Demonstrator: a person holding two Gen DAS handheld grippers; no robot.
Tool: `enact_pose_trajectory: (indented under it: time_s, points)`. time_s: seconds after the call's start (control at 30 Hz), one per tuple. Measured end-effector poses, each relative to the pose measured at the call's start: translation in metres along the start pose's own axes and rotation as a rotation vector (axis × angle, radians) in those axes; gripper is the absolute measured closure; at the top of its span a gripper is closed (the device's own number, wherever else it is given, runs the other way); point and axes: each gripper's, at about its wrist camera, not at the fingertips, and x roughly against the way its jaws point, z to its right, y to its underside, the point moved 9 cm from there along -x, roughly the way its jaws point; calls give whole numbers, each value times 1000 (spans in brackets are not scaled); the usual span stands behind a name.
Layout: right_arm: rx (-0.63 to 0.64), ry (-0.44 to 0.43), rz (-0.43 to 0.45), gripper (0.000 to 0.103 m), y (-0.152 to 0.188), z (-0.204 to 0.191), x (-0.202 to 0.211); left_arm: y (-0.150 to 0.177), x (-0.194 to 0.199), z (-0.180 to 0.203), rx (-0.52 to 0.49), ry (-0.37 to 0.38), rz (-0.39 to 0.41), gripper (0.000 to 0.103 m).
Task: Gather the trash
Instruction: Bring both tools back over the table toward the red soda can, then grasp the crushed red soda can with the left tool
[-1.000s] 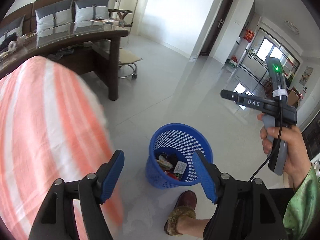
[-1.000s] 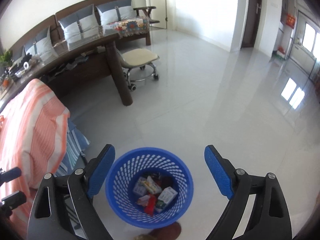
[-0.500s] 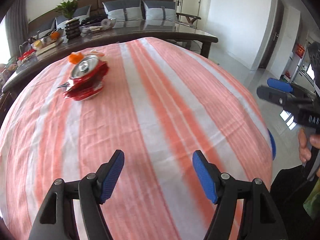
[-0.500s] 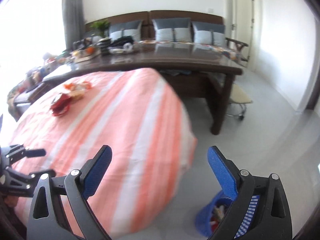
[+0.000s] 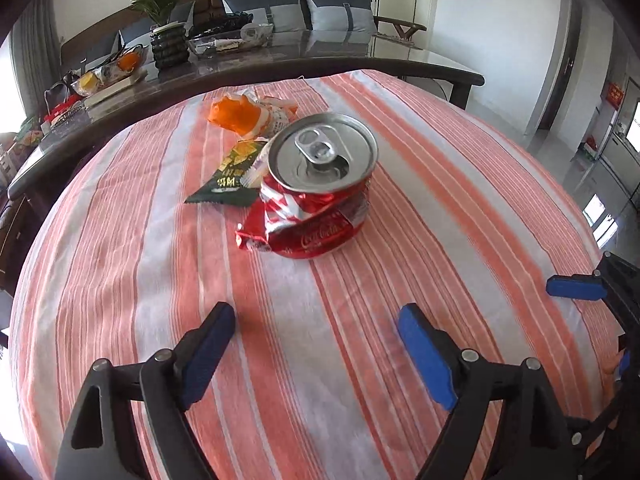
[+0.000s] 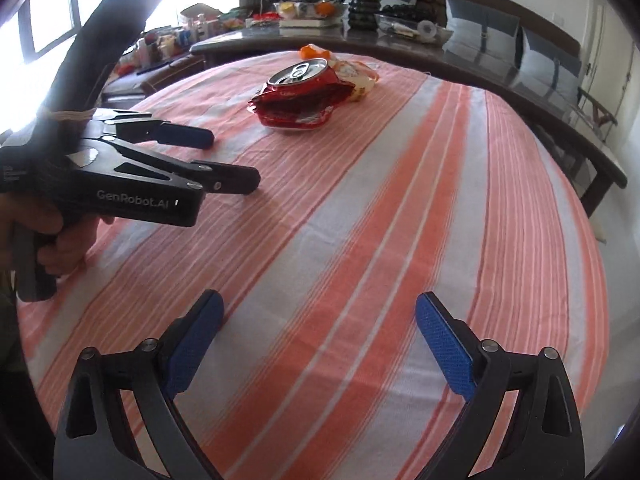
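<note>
Crushed can (image 5: 320,188) sits ahead of the empty left gripper (image 5: 316,342), whose jaws have just been widening, apparently to grasp it.

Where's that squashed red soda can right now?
The crushed can stands on the striped tablecloth, ahead of the open left gripper, with snack wrappers just behind it.

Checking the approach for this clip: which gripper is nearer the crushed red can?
Left. The left gripper points straight at the crushed red can, jaws open and empty, having just widened. The right gripper, open too, hangs farther back over the striped tablecloth.
</note>
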Motion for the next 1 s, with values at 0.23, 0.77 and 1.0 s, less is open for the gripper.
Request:
enact_pose_trajectory:
  time_s: [0.23, 0.77, 1.0]
  points:
    - [-7, -2, -8, 1, 0, -3, -4, -32, -31, -4, -97, 79, -13, 6]
    - [-30, 11, -2, 1, -4, 0, -4, -8, 3, -12, 38, 35, 38, 32]
    - [-42, 21, 0, 1, -3, 3, -3, 45, 47, -50, 253, -110, 59, 31]
